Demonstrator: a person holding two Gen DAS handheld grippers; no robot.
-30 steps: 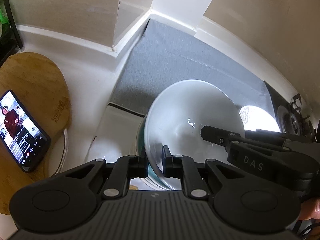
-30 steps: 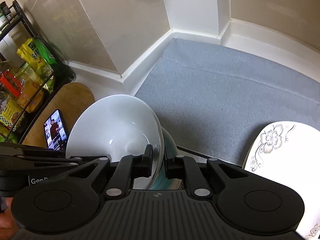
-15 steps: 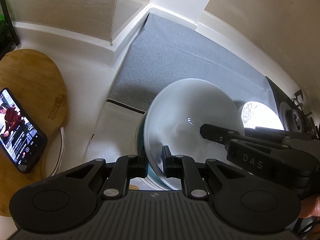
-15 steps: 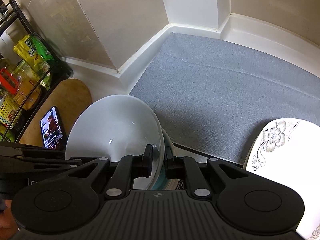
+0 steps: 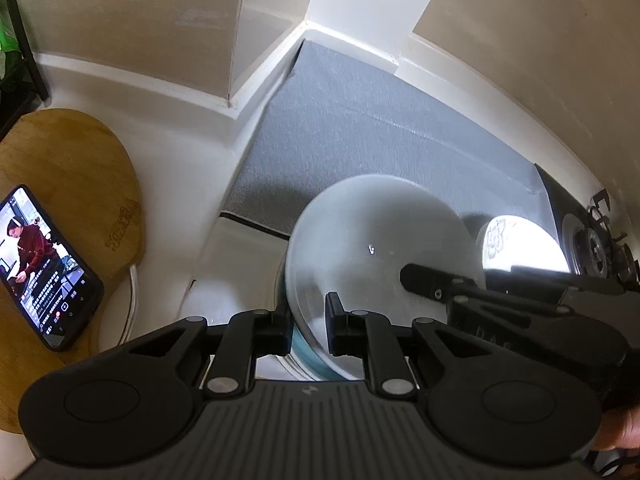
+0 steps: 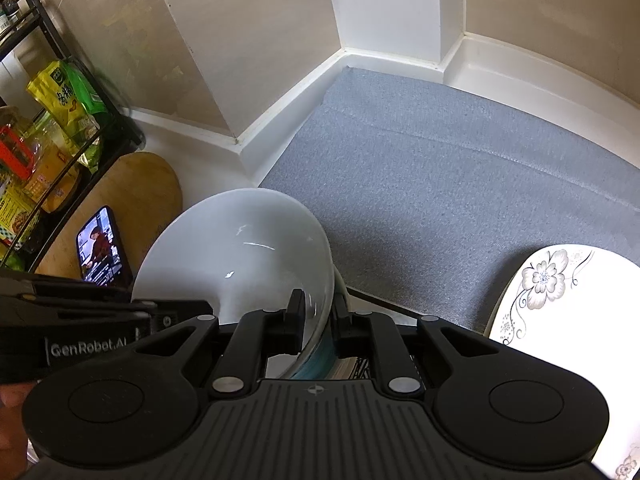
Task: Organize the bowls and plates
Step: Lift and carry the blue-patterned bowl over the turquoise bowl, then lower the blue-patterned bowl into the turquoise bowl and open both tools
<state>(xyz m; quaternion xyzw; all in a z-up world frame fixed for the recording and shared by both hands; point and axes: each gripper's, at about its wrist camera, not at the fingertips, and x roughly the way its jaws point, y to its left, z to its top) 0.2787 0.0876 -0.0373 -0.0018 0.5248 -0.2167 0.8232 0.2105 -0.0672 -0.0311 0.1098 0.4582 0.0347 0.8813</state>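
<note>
Grey mat [image 5: 380,140] spread over white counter into the wall corner, with wooden board [image 5: 72,152] and lit phone [image 5: 44,264] off to the left. Tilted above the mat's near edge: white bowl [image 5: 372,248], rim caught between the jaws of left gripper [image 5: 308,320] on one side and right gripper [image 6: 318,316] on the other. Both sets of jaws easing open, rim between them, pads apparently touching it; any slack lost in blur. Beneath, only a sliver of teal bowl [image 5: 304,350] showing, the rest hidden by the white bowl and gripper bodies; impossible to tell what it stands on. Floral plate [image 6: 560,300] cut off at the right edge, overexposed in the left view. Stove burner [image 5: 592,248] half out of frame. Compared with a second ago: bowl in the same spot and tilt, jaw gaps barely wider, nothing else shifted
</note>
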